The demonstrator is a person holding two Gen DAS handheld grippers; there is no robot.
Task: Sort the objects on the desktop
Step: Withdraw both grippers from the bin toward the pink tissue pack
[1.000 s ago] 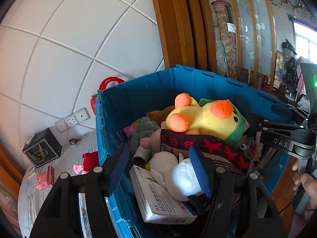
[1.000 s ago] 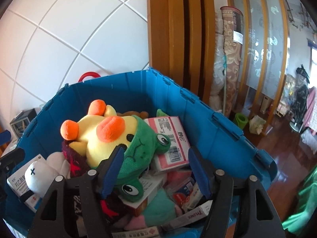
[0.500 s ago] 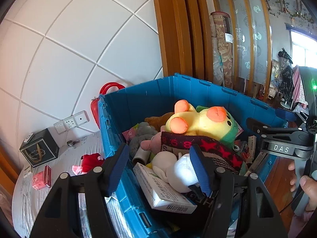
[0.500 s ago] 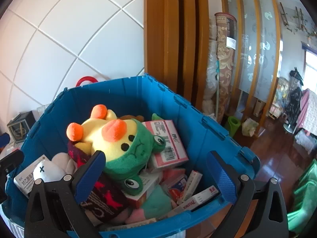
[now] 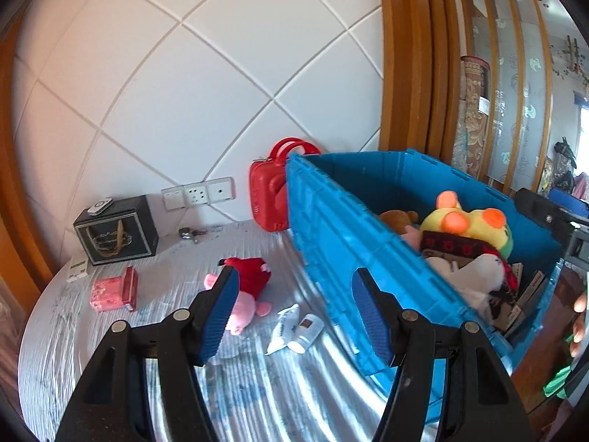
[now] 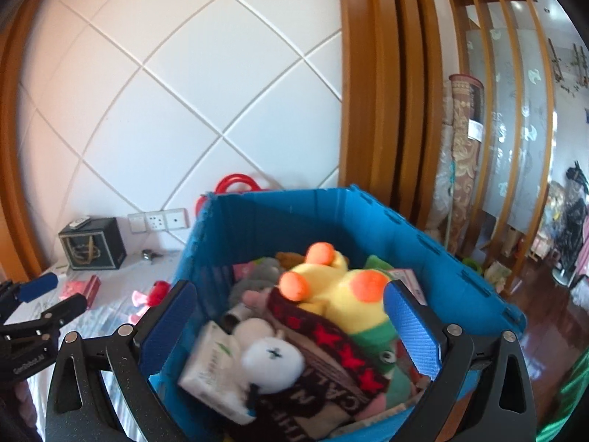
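Observation:
A blue crate [image 5: 331, 243] stands at the table's right end, heaped with toys and boxes: a yellow duck plush [image 6: 331, 291], a white plush [image 6: 272, 357], a dark scarf with red stars [image 6: 324, 335] and a white carton [image 6: 210, 364]. My right gripper [image 6: 291, 328] hangs over that heap, open wide, nothing between its fingers. My left gripper [image 5: 294, 313] is open above the table left of the crate wall [image 6: 279, 217]. Just beyond it lie a pink and red plush pig [image 5: 243, 294], a white tube [image 5: 283, 328] and a small bottle [image 5: 307, 329].
On the grey striped tablecloth [image 5: 110, 350] lie a pink box [image 5: 114, 291], a black box [image 5: 116, 230], a small white carton [image 5: 77, 267] and keys [image 5: 191, 234]. A red case [image 5: 268, 195] stands against the tiled wall behind the crate. A hand shows at the right edge [image 5: 578, 316].
The left gripper swung left from above the crate to over the table. The right gripper's jaws went from half open to wide open and it drew back and up from the toys.

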